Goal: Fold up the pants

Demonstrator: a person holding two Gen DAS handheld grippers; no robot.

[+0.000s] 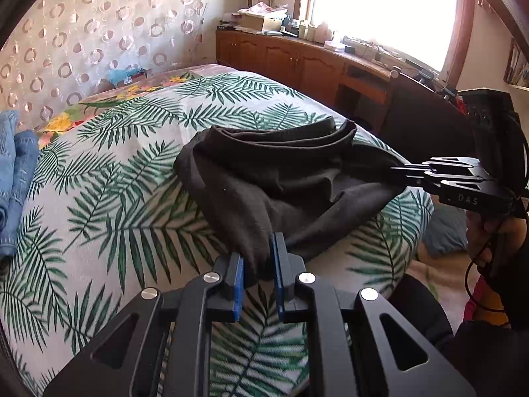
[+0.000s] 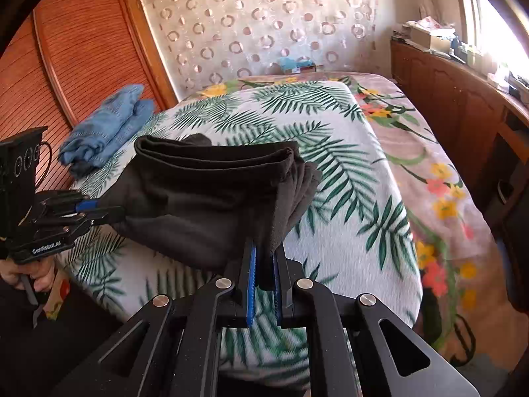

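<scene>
I am gripping the dark grey, soft knit pants with both the left gripper and right gripper clamped on near corners, lifting them above the palm-leaf bedspread. Mid-fold, I judge; next I need to carry the edge across evenly.

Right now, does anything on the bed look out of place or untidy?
Nothing is spilled or damaged. The dark pants hang bunched between the left tongs and the right tongs, not yet flat. The blue jeans lie folded at the bed's edge.
</scene>
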